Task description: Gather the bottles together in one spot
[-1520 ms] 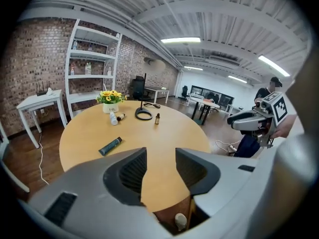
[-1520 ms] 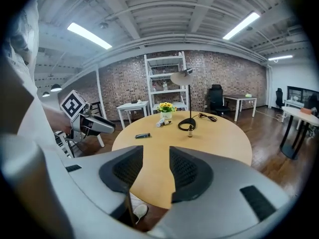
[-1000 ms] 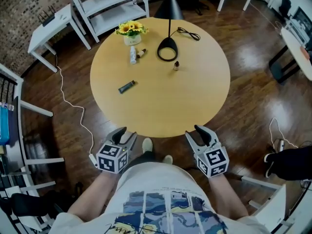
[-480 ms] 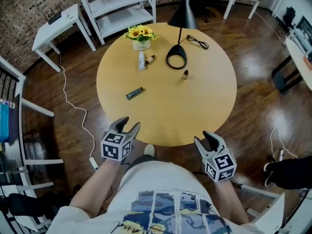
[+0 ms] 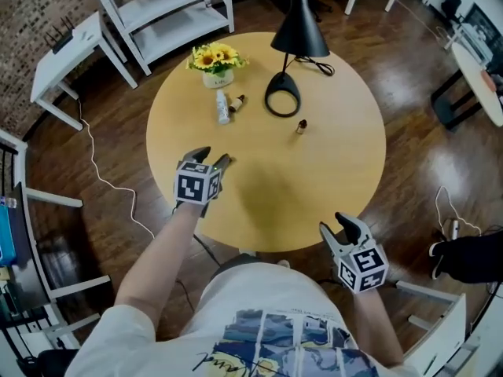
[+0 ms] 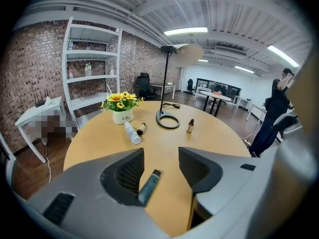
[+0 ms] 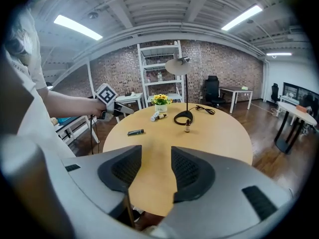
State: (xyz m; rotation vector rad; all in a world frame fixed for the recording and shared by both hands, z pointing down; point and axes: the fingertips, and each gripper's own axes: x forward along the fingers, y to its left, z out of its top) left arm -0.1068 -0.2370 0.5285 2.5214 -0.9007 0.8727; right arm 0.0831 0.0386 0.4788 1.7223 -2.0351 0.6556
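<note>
A dark tube (image 6: 149,185) lies on the round wooden table (image 5: 314,187) between the jaws of my left gripper (image 5: 212,158), close to the left jaw and untouched. This gripper is open, its jaws having widened within the last second, and it hides the tube in the head view. A white bottle (image 5: 222,107) and a small brown bottle (image 5: 236,100) lie together by the flower pot (image 5: 214,63). An amber dropper bottle (image 5: 299,126) stands apart to the right. My right gripper (image 5: 338,225) is open and empty over the table's near edge; its jaws have just opened further.
A black lamp's ring base (image 5: 283,100) sits between the bottle pair and the dropper, its shade (image 5: 300,34) overhanging and its cable trailing back. White shelving (image 5: 169,6) and a side table (image 5: 67,53) stand beyond the table at the left.
My left gripper has swept forward from below the table's edge out over the top, onto the dark tube. The right gripper edged forward slightly. The head view shifted.
</note>
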